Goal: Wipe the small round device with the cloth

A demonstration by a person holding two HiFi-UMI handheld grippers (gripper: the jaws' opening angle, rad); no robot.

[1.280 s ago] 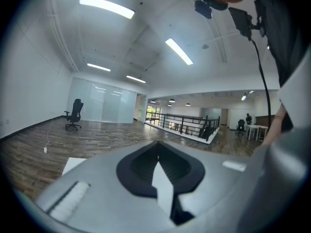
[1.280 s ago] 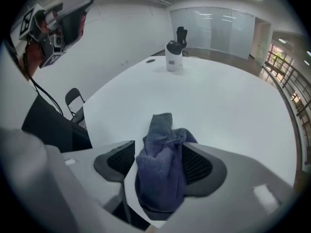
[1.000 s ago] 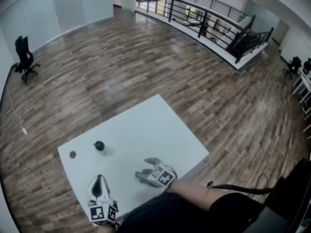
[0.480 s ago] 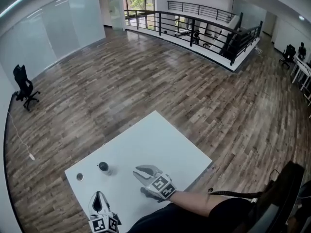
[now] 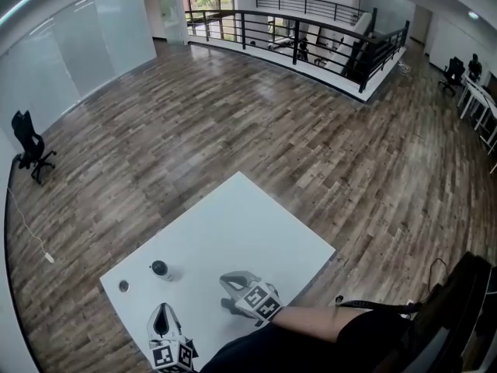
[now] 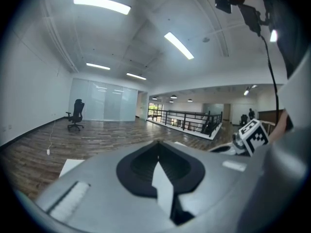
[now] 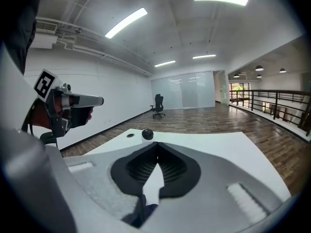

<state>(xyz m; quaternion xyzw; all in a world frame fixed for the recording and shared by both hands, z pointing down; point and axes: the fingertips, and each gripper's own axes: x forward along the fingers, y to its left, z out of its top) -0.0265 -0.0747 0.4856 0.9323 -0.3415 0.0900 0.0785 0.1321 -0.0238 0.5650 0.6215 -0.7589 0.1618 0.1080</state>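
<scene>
My right gripper (image 7: 156,152) and left gripper (image 6: 157,147) both have their jaws pressed together, holding nothing. The small dark round device (image 5: 159,269) sits on the white tabletop (image 5: 248,224) toward its left corner, apart from both.

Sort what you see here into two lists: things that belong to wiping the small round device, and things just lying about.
Job in hand: device; left gripper; right gripper; table.

Lying about: chair; cable; railing.
</scene>
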